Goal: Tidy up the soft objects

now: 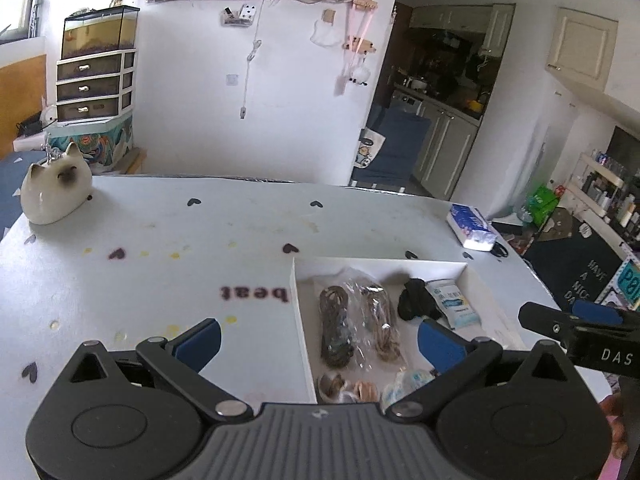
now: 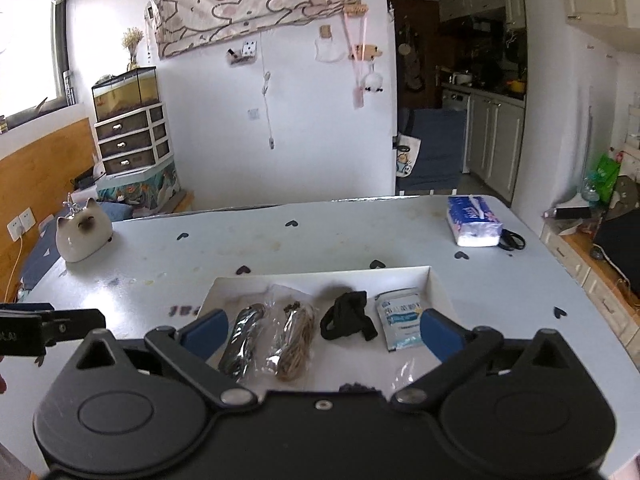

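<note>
A white tray (image 1: 304, 344) (image 2: 438, 284) sits on the table. It holds a dark rope bundle in plastic (image 1: 334, 332) (image 2: 244, 340), a tan rope bundle in plastic (image 1: 380, 328) (image 2: 294, 340), a black soft cloth item (image 1: 416, 300) (image 2: 348, 316) and a white-blue packet (image 1: 452, 304) (image 2: 402, 318). Small wrapped items (image 1: 348, 390) lie at the tray's near end. My left gripper (image 1: 318, 346) is open and empty over the tray's left wall. My right gripper (image 2: 324, 334) is open and empty above the tray; its tip shows in the left wrist view (image 1: 540, 316).
A ceramic cat figure (image 1: 54, 192) (image 2: 82, 236) stands at the table's far left. A tissue pack (image 1: 470, 228) (image 2: 474, 222) lies at the far right, with black scissors (image 2: 512, 240) beside it. The table edge falls off to the right.
</note>
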### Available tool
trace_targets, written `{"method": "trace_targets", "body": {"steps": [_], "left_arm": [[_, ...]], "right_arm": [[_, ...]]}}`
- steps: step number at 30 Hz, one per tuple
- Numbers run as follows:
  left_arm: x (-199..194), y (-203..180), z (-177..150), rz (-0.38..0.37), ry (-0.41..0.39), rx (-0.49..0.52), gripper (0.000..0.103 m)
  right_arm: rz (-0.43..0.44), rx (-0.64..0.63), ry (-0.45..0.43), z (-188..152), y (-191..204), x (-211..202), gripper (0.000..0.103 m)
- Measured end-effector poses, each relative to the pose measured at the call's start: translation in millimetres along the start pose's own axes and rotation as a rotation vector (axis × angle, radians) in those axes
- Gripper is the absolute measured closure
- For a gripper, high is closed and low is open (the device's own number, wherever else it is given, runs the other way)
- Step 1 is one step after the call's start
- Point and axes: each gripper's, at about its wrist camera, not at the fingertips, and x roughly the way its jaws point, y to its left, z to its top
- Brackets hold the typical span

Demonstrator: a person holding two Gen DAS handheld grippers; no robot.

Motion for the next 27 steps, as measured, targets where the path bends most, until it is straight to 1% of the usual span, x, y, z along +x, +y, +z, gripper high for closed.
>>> {"method": "trace_targets", "body": {"steps": [4,10,15,27], "left_arm": [[-16,4,-12,-0.01,-0.006,0.006,0.0],[-32,5,-29,-0.011,-0.021,0.052,0.0],[-44,5,-40,0.008,-0.036,0.079,0.0],[-65,6,-58,0.052,-0.059,0.088,0.0]], "right_arm": [[-0.016,-0.003,-0.018,-11,8,-21,0.0],[-0.033,-0.01,-0.047,-25,21,-47,0.0],[-0.042,-0.02,-0.066,-36,28,-67,0.0],[-0.049,-0.04,-0.084,-56,34,-88,0.0]]}}
